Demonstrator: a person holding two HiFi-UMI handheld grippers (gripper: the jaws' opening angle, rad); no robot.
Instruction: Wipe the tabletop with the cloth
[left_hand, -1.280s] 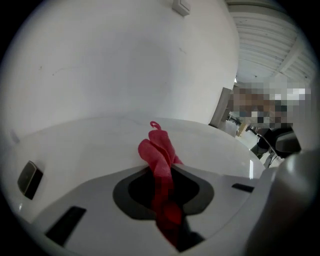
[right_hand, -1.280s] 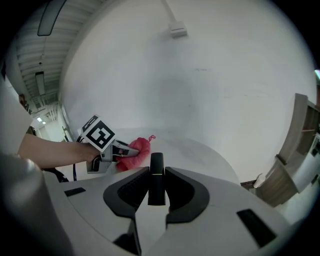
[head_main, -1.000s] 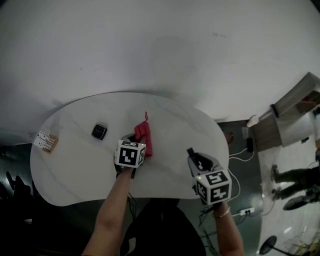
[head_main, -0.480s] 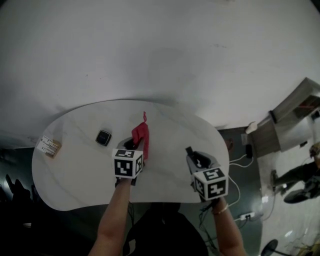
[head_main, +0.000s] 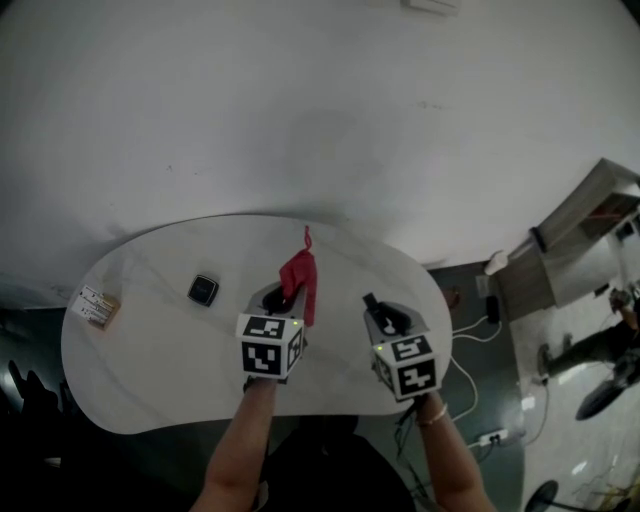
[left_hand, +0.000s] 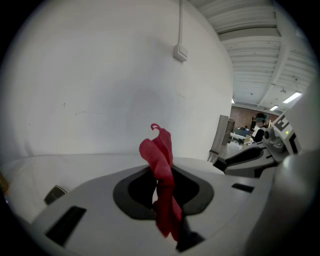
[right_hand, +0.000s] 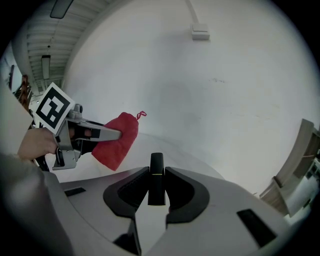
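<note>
Both jaws grip: left gripper (head_main: 279, 297) the cloth (left_hand: 161, 167), lengthwise, tip toward wall (head_main: 300, 100); right gripper (head_main: 386, 320) a black stick (right_hand: 156, 181).

Legend: no legible word, number or brand anywhere. Cubes on my left gripper (head_main: 285, 298) and right gripper (head_main: 370, 302) carry only black-and-white square markers. Small card (head_main: 97, 306) at the counter's (head_main: 170, 375) nine o'clock edge has print too small to read.
</note>
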